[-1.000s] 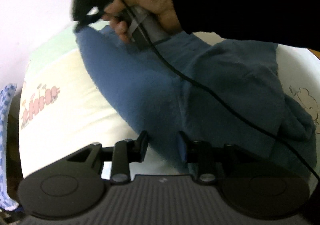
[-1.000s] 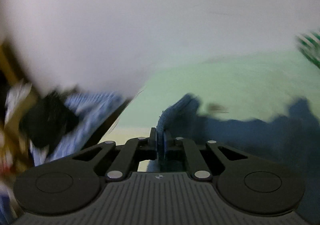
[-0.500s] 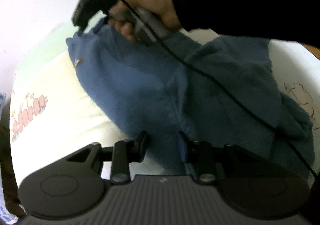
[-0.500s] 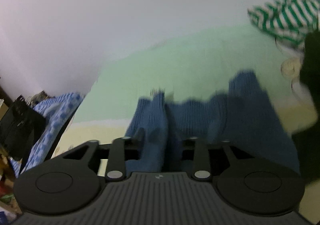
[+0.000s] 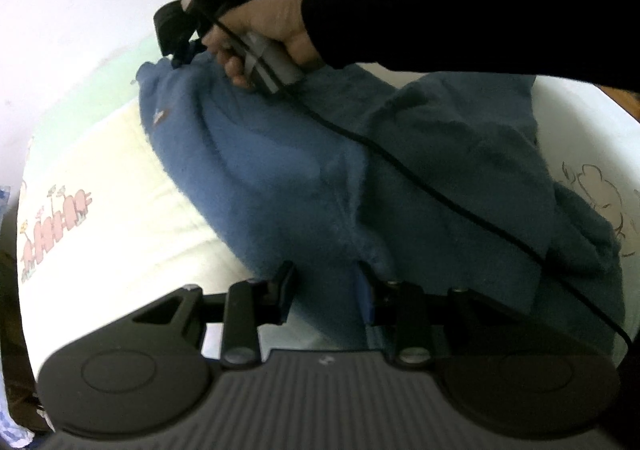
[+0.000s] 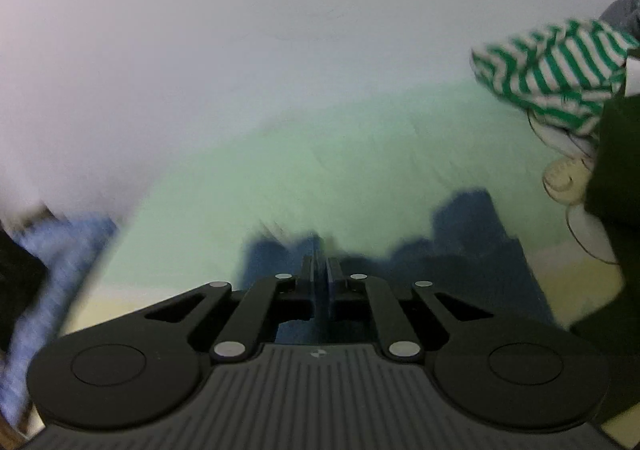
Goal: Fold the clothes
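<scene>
A blue sweater (image 5: 304, 177) lies spread on the pale printed bedsheet (image 5: 100, 185). The left gripper (image 5: 326, 282) is part open with a bunch of its near hem between the fingers, apparently gripped. Toward eleven o'clock, the left view alone shows a hand (image 5: 264, 29) (black sleeve) holding the right gripper (image 6: 322, 270). Only the right view shows those jaws nearly closed on the far edge, and a green-striped garment (image 6: 552, 69) at two o'clock.
</scene>
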`<state>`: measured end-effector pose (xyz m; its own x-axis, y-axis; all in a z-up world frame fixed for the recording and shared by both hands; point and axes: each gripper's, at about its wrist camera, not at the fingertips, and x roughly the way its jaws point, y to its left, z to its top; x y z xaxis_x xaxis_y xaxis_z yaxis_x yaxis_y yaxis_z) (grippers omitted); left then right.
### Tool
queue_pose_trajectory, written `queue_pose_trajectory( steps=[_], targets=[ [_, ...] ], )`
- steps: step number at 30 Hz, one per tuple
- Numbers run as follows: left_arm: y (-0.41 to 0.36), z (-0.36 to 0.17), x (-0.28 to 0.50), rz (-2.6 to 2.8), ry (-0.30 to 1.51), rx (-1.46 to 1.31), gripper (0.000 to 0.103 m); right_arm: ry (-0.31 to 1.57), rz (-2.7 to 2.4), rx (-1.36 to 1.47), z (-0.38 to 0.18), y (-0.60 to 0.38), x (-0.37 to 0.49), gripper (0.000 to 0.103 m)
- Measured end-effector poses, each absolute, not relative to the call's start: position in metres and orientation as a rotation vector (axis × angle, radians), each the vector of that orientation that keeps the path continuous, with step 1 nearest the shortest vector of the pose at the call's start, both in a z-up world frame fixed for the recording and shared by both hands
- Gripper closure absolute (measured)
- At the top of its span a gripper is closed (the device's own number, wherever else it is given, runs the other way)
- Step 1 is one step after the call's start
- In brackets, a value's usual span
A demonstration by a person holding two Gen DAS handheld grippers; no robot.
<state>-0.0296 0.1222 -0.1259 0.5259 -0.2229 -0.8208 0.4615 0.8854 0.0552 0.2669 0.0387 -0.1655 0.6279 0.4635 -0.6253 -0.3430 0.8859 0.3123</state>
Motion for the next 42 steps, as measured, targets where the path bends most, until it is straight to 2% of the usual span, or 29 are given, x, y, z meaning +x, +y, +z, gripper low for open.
queue_pose_trajectory(
  steps=[2,3,4,5,8,13,16,20,21,22,23,28,32,36,39,41,42],
  targets=[
    [0.121,-0.126,-0.03,-0.419,0.932,0.293,0.071,0.766,0.479,0.18,-0.166,0.037,0.269,0.096],
    [0.121,-0.126,-0.031,-0.421,0.932,0.299,0.071,0.771,0.485,0.192,-0.166,0.036,0.27,0.088],
    [0.121,-0.125,-0.031,-0.424,0.932,0.305,0.071,0.789,0.484,0.232,-0.163,0.03,0.271,0.075],
    [0.122,-0.125,-0.032,-0.427,0.932,0.308,0.071,0.797,0.483,0.278,-0.158,0.021,0.268,0.071],
    [0.126,-0.125,-0.036,-0.43,0.934,0.302,0.07,0.806,0.551,0.331,-0.141,-0.001,0.249,0.07],
    [0.129,-0.126,-0.037,-0.427,0.946,0.268,0.066,0.969,0.725,0.269,-0.139,-0.024,0.193,0.066],
    [0.135,-0.125,-0.036,-0.421,0.962,0.243,0.059,1.063,0.816,0.268,-0.146,-0.033,0.157,0.066],
    [0.141,-0.123,-0.038,-0.415,0.981,0.226,0.058,1.099,0.874,0.252,-0.158,-0.034,0.118,0.067],
    [0.142,-0.122,-0.039,-0.414,0.983,0.228,0.058,1.081,0.886,0.252,-0.159,-0.034,0.11,0.072],
    [0.141,-0.121,-0.041,-0.412,0.981,0.239,0.058,1.065,0.895,0.248,-0.16,-0.033,0.103,0.087],
    [0.139,-0.12,-0.044,-0.409,0.978,0.25,0.058,1.052,0.892,0.233,-0.158,-0.032,0.1,0.097],
    [0.131,-0.119,-0.055,-0.403,0.975,0.26,0.056,1.009,0.94,0.248,-0.143,-0.041,0.09,0.097],
    [0.124,-0.118,-0.065,-0.385,0.97,0.271,0.056,1.041,0.876,0.296,-0.158,-0.049,0.093,0.096],
    [0.125,-0.116,-0.072,-0.336,0.98,0.269,0.05,1.072,0.829,0.386,-0.166,-0.062,0.097,0.088],
    [0.129,-0.116,-0.079,-0.288,0.997,0.253,0.046,1.013,0.804,0.364,-0.151,-0.082,0.085,0.08],
    [0.13,-0.117,-0.085,-0.254,1.01,0.237,0.045,0.979,0.758,0.344,-0.143,-0.102,0.075,0.069],
    [0.13,-0.118,-0.088,-0.236,1.015,0.227,0.045,0.961,0.685,0.334,-0.14,-0.118,0.069,0.058]
  ],
)
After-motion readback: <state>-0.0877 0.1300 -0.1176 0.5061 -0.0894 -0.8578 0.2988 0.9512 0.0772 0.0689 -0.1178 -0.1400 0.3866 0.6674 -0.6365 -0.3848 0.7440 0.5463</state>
